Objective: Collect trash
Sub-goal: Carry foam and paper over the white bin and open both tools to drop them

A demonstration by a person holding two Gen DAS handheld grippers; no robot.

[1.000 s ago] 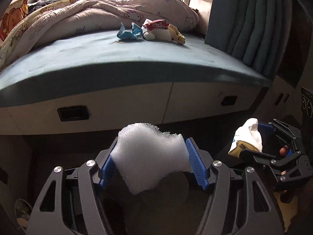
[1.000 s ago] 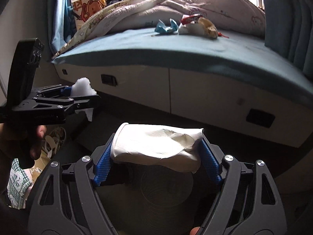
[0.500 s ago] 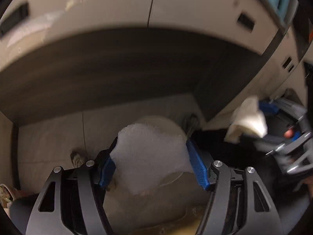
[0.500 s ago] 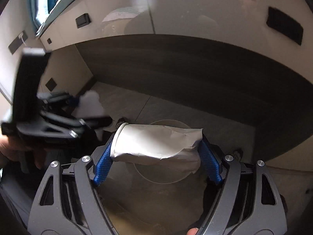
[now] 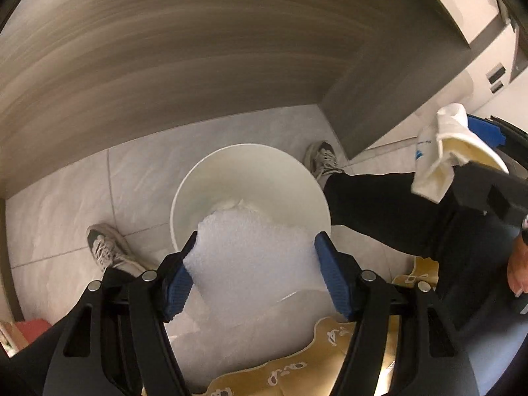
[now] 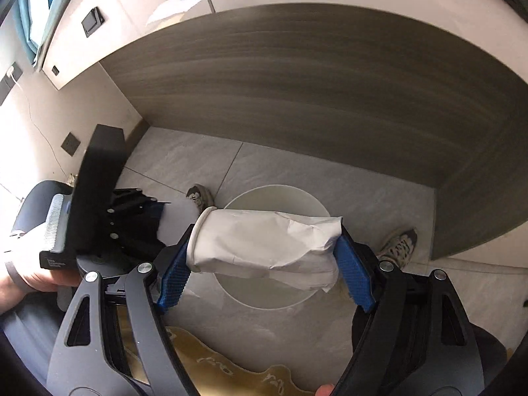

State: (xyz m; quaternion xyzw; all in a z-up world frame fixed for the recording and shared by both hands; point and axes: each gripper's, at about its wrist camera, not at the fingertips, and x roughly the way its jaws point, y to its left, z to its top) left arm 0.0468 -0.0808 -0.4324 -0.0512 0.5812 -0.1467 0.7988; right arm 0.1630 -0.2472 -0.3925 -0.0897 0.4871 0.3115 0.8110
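We see one white bin (image 5: 211,178), two shoes; left tongs (image 5: 254,264) easing open around foam (image 5: 250,257), right tongs (image 6: 264,260) gripping one paper cup (image 6: 264,241)

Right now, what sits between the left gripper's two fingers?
A white foam piece, held over the white bin as the left gripper fingers are opening; left wrist view.

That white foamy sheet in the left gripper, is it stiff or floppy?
The foam sheet probably flops: it bulges and curls between the left gripper's opening jaws. It looks airy, so likely very light. Released, it may drift rather than drop straight into the white bin.
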